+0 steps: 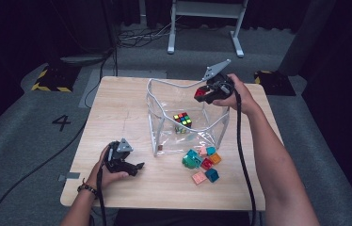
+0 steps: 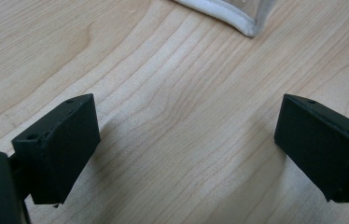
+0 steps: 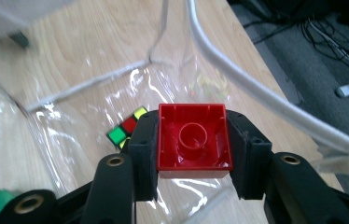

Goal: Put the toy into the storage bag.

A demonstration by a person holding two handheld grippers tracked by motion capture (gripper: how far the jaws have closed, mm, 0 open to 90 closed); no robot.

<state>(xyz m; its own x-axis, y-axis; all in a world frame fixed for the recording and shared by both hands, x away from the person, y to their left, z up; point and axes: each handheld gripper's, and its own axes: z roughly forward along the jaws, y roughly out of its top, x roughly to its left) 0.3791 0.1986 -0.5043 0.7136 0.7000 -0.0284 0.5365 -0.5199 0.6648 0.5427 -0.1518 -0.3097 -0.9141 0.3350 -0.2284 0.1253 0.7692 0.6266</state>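
Red and hollow side up, a toy block (image 3: 194, 141) sits clamped between the two black jaws of the right hand-held gripper (image 3: 194, 154) in the right gripper view; the pads press on its two opposite walls, and the round tube inside it faces the camera. Below the block lies a clear plastic bag (image 3: 93, 135) with white edging, and on the bag's floor a colour-tiled puzzle cube (image 3: 127, 127) shows partly past the left jaw.

From the high view, the right hand-held gripper (image 1: 204, 94) hangs over the far right rim of the bag (image 1: 164, 136), which stands open on the wooden tabletop (image 1: 117, 108), with the red block (image 1: 200, 93) above the opening rather than on the tabletop. The puzzle cube (image 1: 182, 120) rests inside the bag, toward its middle. Just outside the bag's near right corner lies a cluster of small blocks (image 1: 202, 164) in teal, green, pink, orange and red, touching or nearly touching one another.

At the near left, the left hand-held gripper (image 1: 134, 167) rests low over bare wood, well apart from the blocks. In the left gripper view its jaws stand wide with nothing between them (image 2: 186, 140), and a white-edged corner of the bag (image 2: 238, 18) shows just ahead.
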